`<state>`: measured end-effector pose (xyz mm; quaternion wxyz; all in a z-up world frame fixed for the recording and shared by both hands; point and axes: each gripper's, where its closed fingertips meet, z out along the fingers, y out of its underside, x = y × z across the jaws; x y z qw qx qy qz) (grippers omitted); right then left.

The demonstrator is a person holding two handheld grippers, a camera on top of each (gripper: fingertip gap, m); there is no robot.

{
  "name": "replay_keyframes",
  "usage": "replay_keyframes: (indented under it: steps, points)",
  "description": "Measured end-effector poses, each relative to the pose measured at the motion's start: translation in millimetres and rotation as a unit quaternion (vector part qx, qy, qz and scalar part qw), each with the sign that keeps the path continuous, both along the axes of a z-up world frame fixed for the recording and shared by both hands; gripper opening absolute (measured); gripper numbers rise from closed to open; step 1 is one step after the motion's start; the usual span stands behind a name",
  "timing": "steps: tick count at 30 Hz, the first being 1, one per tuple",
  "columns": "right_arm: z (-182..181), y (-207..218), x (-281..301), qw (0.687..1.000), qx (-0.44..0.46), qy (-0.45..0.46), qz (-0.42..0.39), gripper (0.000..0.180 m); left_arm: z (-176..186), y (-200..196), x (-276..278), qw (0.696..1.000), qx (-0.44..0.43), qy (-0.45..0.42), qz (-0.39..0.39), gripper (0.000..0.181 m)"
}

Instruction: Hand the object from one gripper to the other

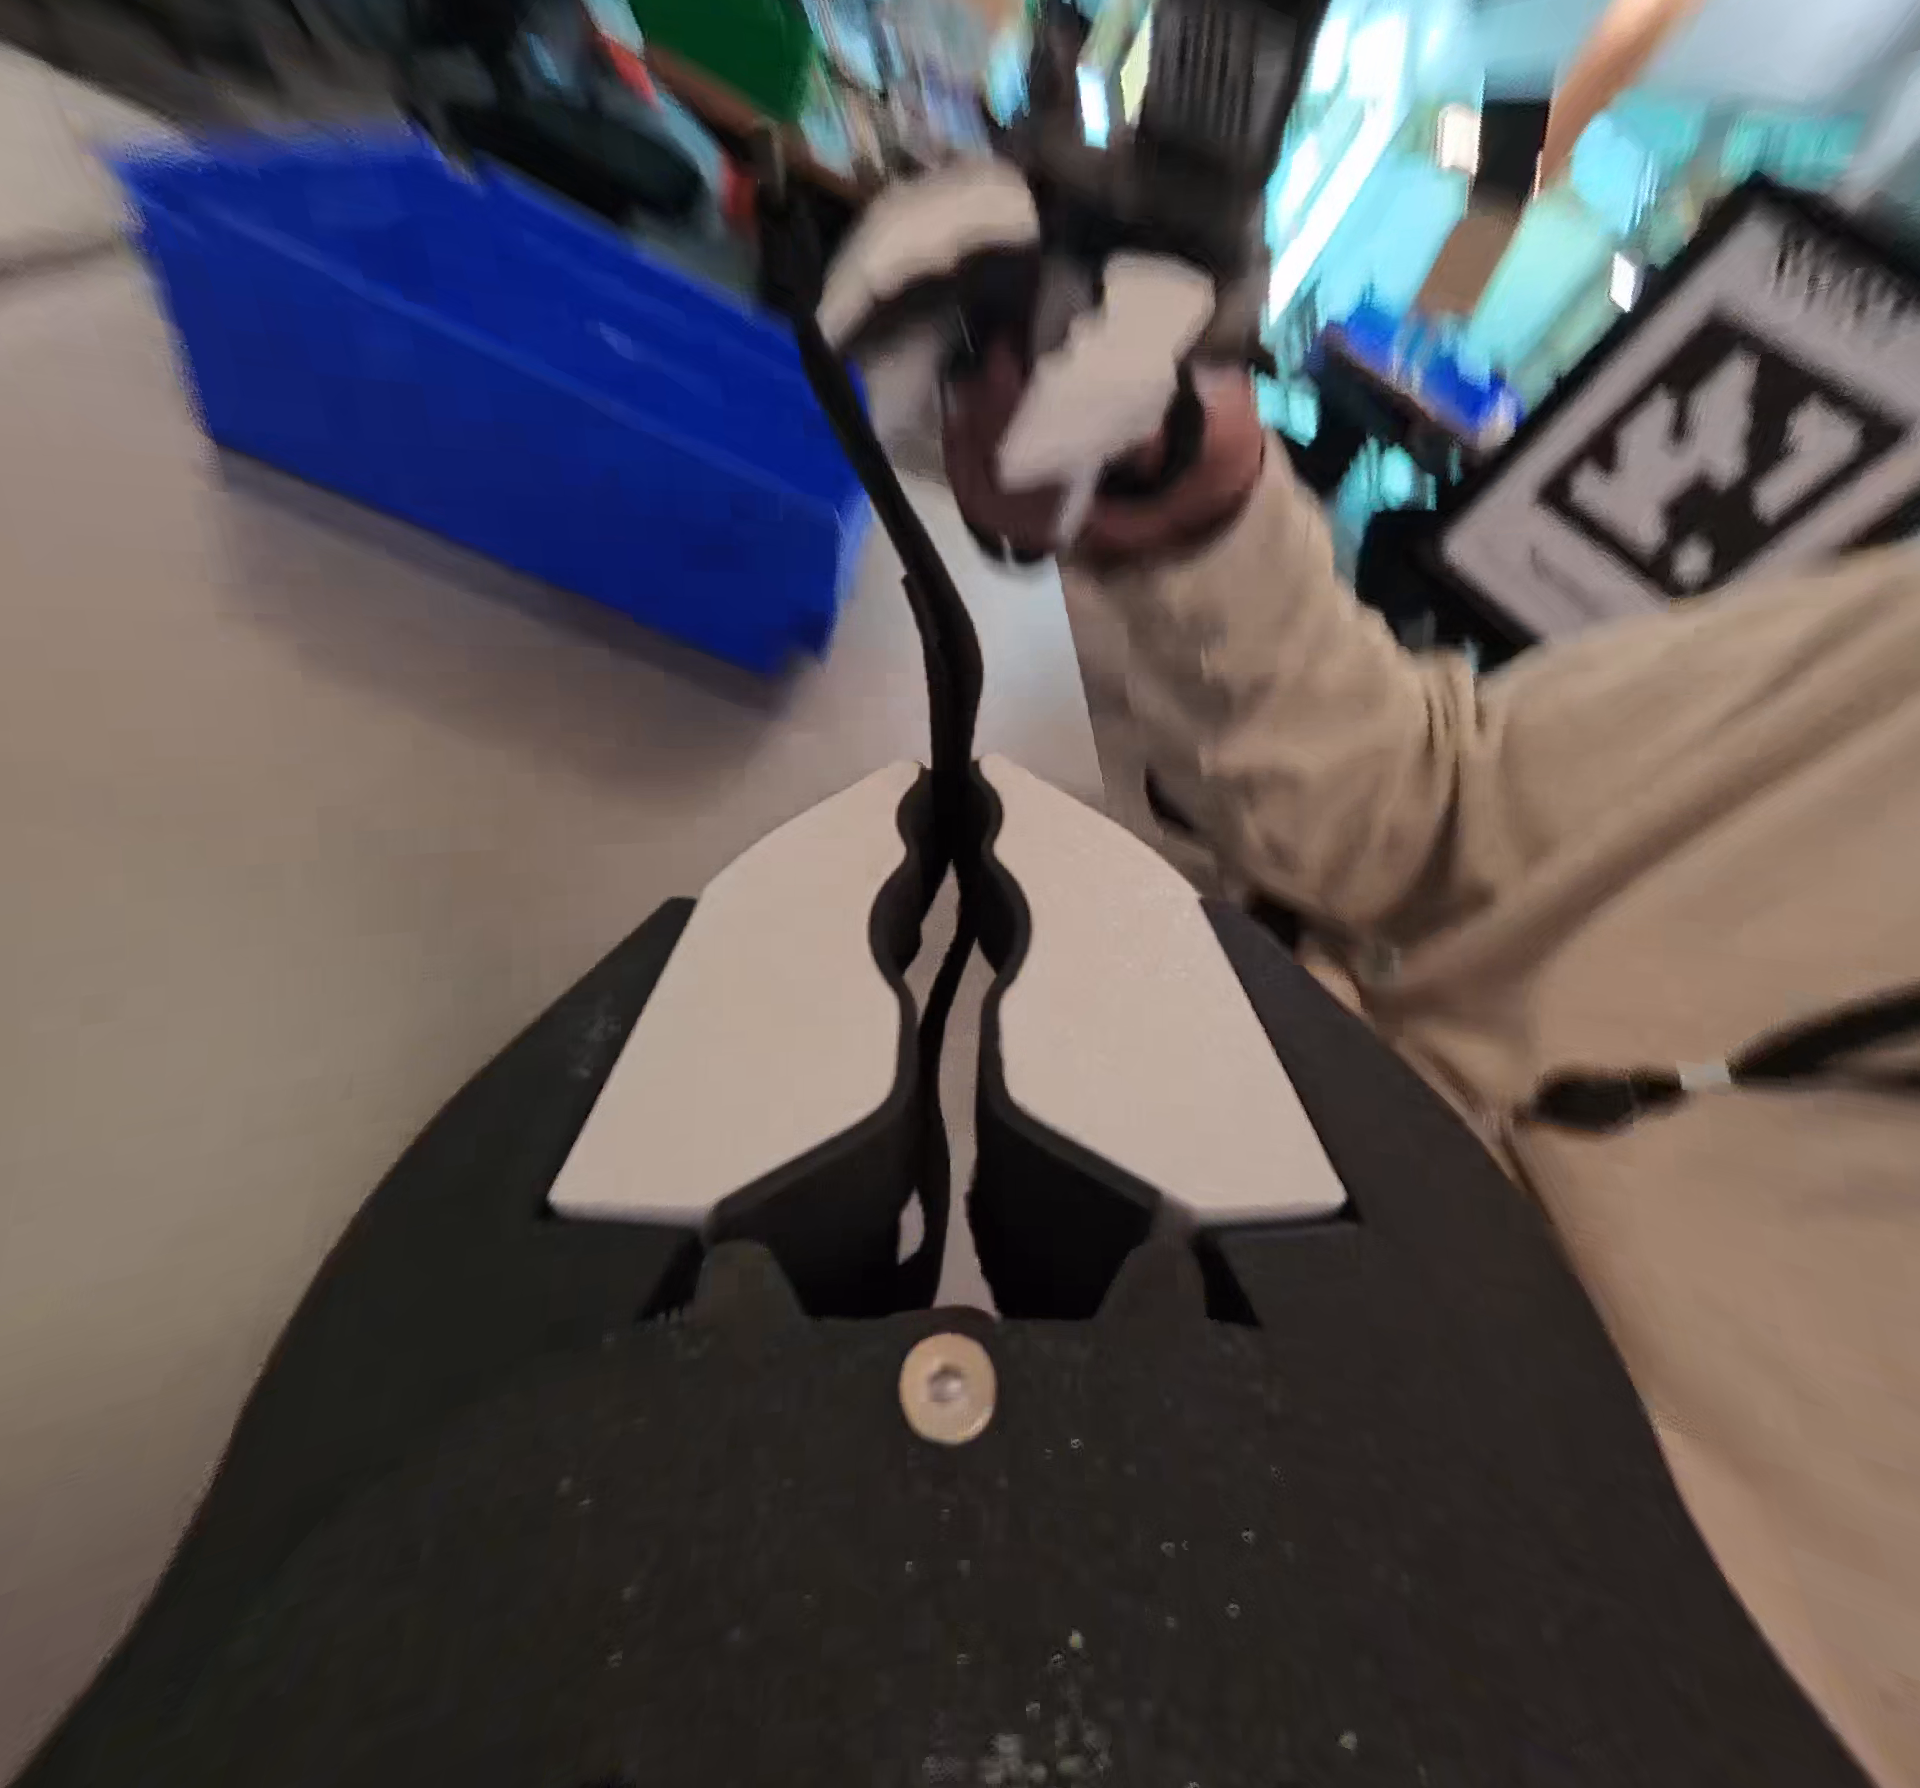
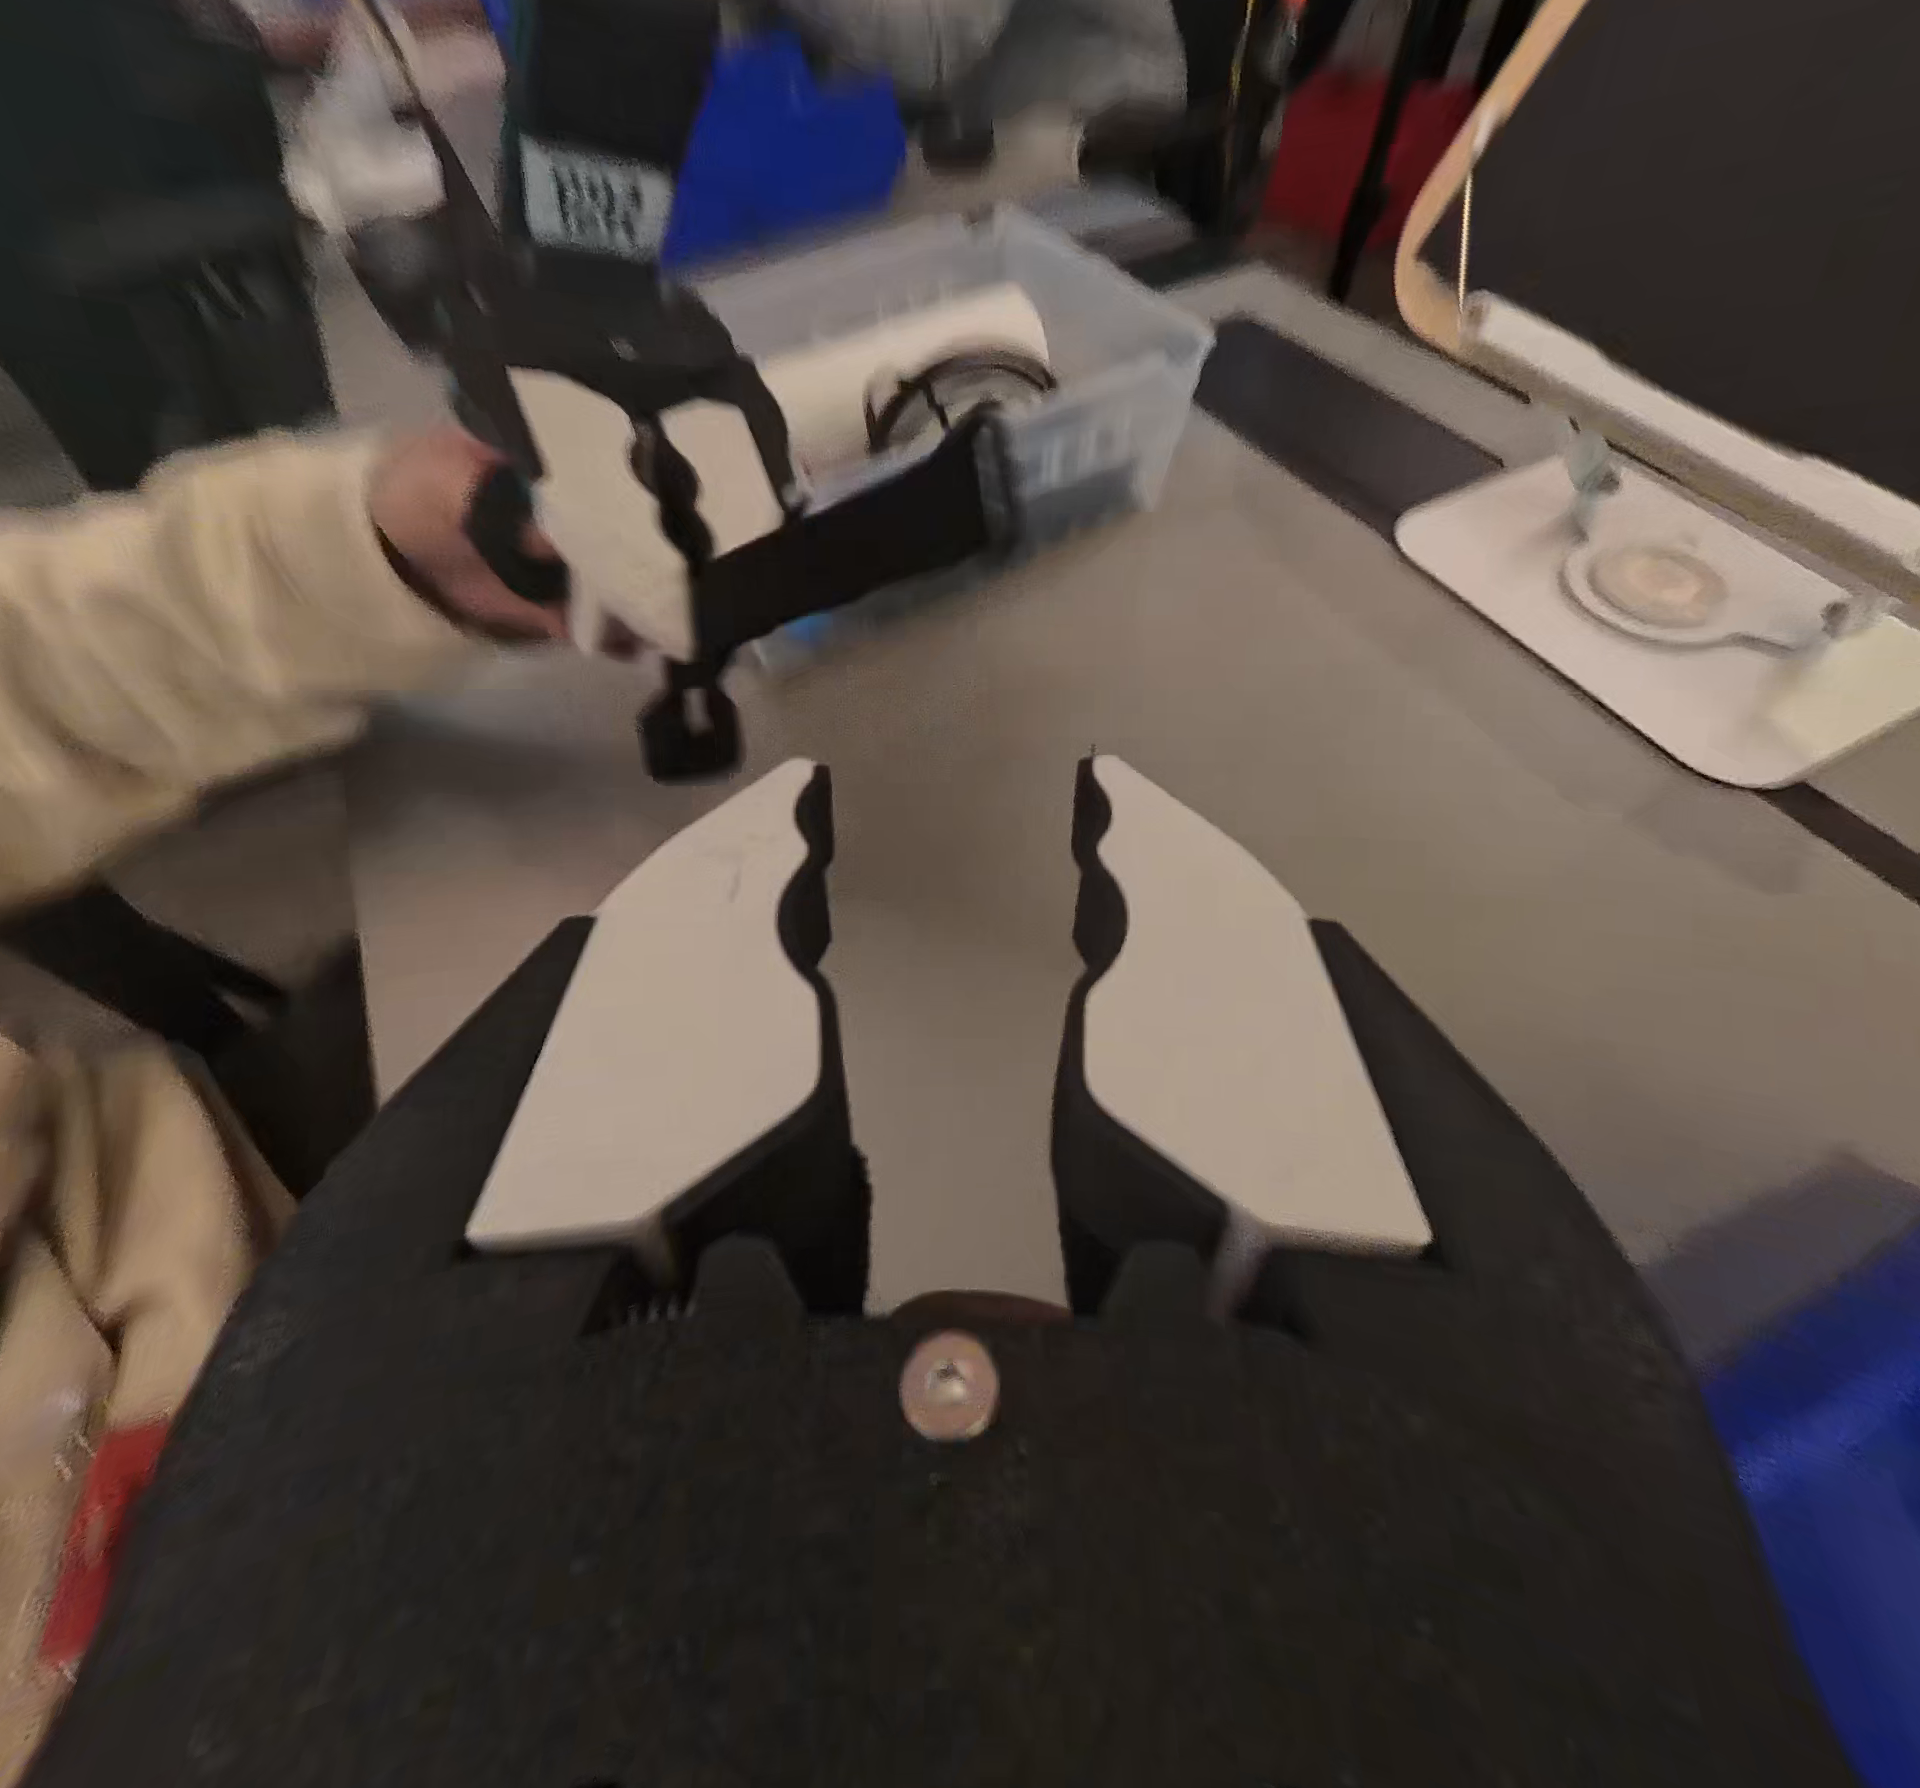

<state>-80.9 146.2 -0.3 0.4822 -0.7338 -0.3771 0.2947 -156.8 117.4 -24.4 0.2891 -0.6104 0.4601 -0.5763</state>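
Black strap (image 1: 940, 658) pinched by left gripper (image 1: 951, 772).

Black strap (image 1: 940, 616) with buckle end — limp, airborne, pinched between fingers (image 1: 790, 990)

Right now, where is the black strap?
The black strap is pinched in the left gripper, held up above the grey table. In the right wrist view it sticks out toward the clear plastic box.

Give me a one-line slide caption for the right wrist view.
Open right gripper faces left gripper clamping a black strap above the grey table.
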Motion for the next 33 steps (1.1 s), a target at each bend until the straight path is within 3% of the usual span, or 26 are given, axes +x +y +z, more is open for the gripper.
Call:
replay_keyframes:
  steps: [4,10,17,18,24,27,33]
  points:
    - [-2,2,-32,0.989,-0.043,0.141,0.019,0.049,28,28,-12,0.988,-0.026,-0.122,0.089,0.004]
    - [-26,-8,-89,0.959,-0.092,0.258,0.069,0.042,31,22,0,0.977,-0.066,-0.176,0.098,0.004]
    - [-47,-19,-102,0.966,-0.088,0.225,0.096,0.021,38,22,1,0.972,-0.054,-0.192,0.121,0.004]
    - [-49,-21,-103,0.966,-0.09,0.222,0.102,0.009,38,23,0,0.972,-0.056,-0.192,0.123,0.004]
    - [-52,-29,-100,0.968,-0.094,0.197,0.126,0.005,33,23,-1,0.976,-0.061,-0.18,0.106,0.005]
    - [-54,-31,-92,0.972,-0.093,0.167,0.138,0.004,27,25,-5,0.986,-0.044,-0.131,0.089,0.025]
    - [-59,-43,-87,0.976,-0.061,0.109,0.177,0.005,22,34,-24,0.995,-0.016,-0.051,0.081,0.046]
